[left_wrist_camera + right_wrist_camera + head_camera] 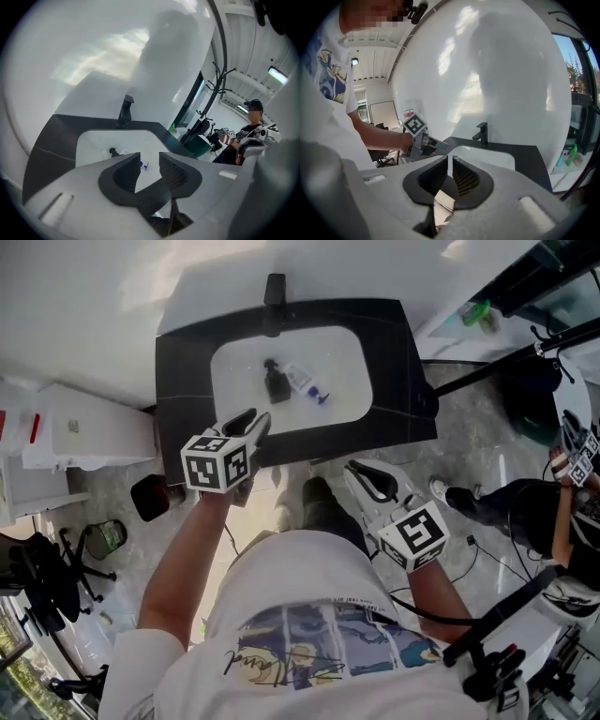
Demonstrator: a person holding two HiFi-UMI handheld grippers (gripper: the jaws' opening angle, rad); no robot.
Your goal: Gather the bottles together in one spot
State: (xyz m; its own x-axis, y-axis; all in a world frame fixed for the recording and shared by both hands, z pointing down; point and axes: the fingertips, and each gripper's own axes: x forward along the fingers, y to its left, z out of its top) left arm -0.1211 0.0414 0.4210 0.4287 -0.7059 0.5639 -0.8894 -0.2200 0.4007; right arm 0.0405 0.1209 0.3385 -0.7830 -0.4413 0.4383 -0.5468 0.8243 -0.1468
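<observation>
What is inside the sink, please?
Two bottles are in the sink: a dark bottle and a clear bottle with a blue cap, side by side. The left gripper covers the basin's near left edge.

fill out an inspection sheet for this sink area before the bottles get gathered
surface: black counter with a white sink, faucet at its back edge
job's things: dark bottle and clear bottle close together in the sink
clutter: green bottle on the side ledge at right
grippers: left hand-held gripper jaws apart, empty; right hand-held gripper jaws nearly together, empty
cables: black cable on the floor at right
surroundings: another person at right, office chair at left
</observation>
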